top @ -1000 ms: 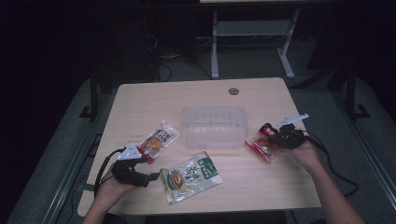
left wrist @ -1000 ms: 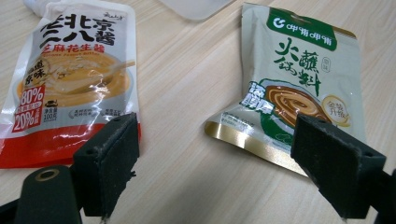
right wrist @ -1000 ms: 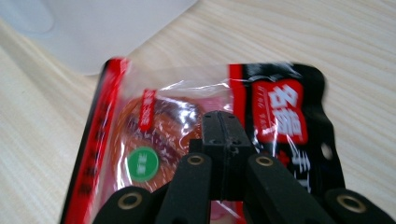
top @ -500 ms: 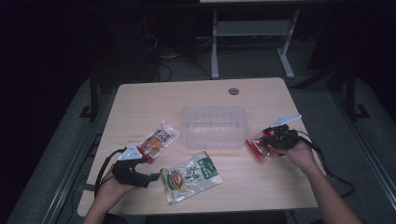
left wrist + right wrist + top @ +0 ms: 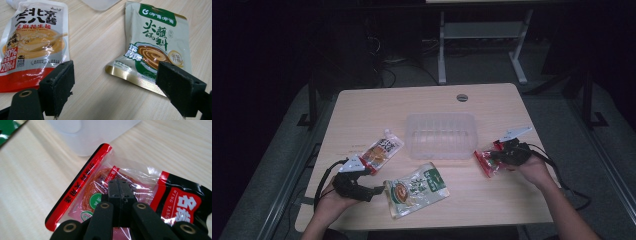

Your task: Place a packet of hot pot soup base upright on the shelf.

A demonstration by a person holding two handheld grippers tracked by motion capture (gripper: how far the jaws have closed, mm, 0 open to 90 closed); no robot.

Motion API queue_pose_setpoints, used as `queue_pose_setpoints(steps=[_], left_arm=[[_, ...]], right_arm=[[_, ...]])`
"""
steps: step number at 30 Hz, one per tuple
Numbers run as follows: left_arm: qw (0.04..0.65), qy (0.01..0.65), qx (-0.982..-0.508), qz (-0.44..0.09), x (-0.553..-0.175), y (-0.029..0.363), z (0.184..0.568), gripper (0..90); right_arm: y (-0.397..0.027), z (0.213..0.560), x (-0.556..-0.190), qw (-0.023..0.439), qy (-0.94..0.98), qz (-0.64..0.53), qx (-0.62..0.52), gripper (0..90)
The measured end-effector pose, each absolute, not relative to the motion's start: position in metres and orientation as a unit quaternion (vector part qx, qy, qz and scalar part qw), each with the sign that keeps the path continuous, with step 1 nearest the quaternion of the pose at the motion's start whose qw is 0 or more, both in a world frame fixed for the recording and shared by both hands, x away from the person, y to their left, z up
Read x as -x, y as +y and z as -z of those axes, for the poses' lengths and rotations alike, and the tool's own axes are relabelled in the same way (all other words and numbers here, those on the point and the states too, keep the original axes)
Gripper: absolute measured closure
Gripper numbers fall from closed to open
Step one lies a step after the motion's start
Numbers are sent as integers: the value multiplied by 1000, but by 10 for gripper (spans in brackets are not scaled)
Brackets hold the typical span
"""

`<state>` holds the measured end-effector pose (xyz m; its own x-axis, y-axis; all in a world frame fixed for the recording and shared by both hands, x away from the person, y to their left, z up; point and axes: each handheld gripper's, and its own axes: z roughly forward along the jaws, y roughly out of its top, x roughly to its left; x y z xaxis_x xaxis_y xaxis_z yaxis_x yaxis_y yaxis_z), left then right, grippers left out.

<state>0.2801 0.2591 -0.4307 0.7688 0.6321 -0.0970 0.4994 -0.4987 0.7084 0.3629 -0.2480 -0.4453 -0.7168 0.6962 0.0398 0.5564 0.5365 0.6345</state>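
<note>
My right gripper (image 5: 118,187) has its jaws pinched together on the red packet (image 5: 105,192), which sits on the table (image 5: 492,105) just beside the clear tray (image 5: 440,136). My left gripper (image 5: 120,82) hangs with jaws spread wide, gripping nothing, between the orange pouch (image 5: 32,42) and the green pouch (image 5: 155,47). I guess the pouches go into the tray; it looks bare, though it's dim from above. So nothing is packed yet, and all three remain.
</note>
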Motion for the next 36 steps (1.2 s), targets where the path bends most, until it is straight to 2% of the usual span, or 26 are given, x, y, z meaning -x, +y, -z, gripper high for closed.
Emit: queue_pose_setpoints(steps=[15, 28, 36], left_arm=[[391, 320, -859, -84, -277, 251, 427, 151], [395, 284, -872, -64, -274, 220, 425, 150], [393, 254, -882, -54, -277, 194, 424, 150]], right_arm=[[-236, 443, -329, 71, 892, -321, -311, 899], [-213, 445, -321, 31, 899, -341, -274, 899], [-199, 443, -320, 26, 906, -343, -247, 898]])
